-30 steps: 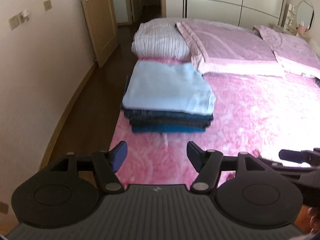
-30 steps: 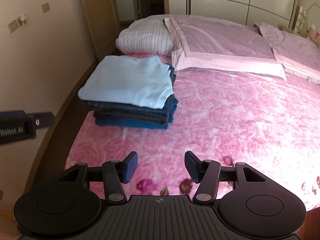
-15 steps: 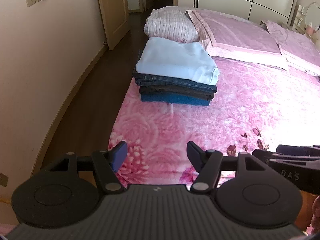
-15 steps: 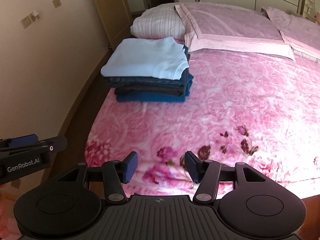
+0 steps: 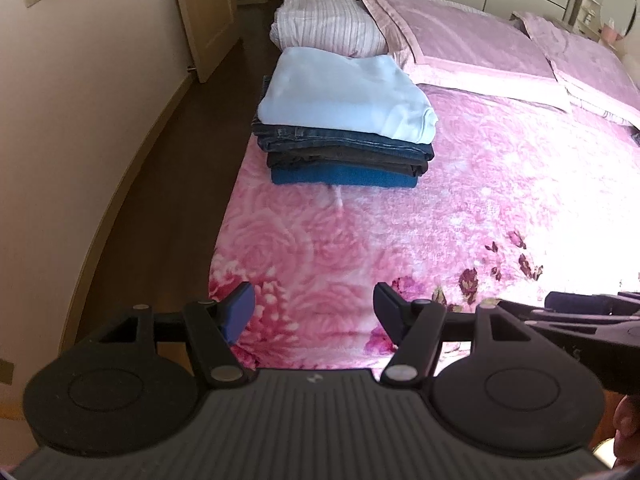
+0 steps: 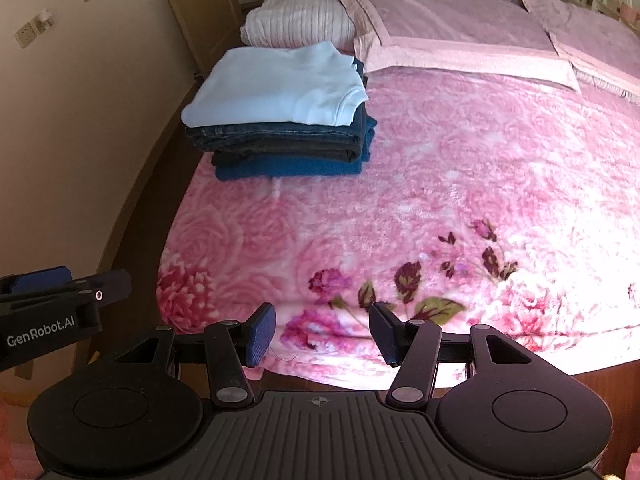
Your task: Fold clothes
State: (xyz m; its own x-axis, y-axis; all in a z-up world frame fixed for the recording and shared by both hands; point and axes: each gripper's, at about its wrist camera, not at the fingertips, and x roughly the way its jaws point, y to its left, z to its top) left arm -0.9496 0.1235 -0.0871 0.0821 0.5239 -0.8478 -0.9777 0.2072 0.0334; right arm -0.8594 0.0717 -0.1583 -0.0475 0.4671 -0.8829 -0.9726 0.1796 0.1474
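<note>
A stack of folded clothes (image 5: pixel 344 132) (image 6: pixel 280 120) rests near the bed's left edge: a light blue top uppermost, dark jeans under it, a blue garment at the bottom. Over the pink blanket's near edge, well short of the stack, my left gripper (image 5: pixel 314 312) hangs open and holds nothing. My right gripper (image 6: pixel 322 334) is also open and empty above the foot edge of the bed. Each gripper shows at the rim of the other's view, the right gripper (image 5: pixel 580 308) and the left gripper (image 6: pixel 60 284).
A pink floral blanket (image 5: pixel 440 220) covers the bed. A striped pillow (image 5: pixel 324 20) and pink pillows (image 5: pixel 460 44) lie at the head. Dark wood floor (image 5: pixel 168 168), a wall and a door run along the left. Wardrobe doors stand behind the bed.
Both grippers have drawn back from the stack toward the foot of the bed and tilted down. The stack now sits further off in both views. Both grippers stay open as before.
</note>
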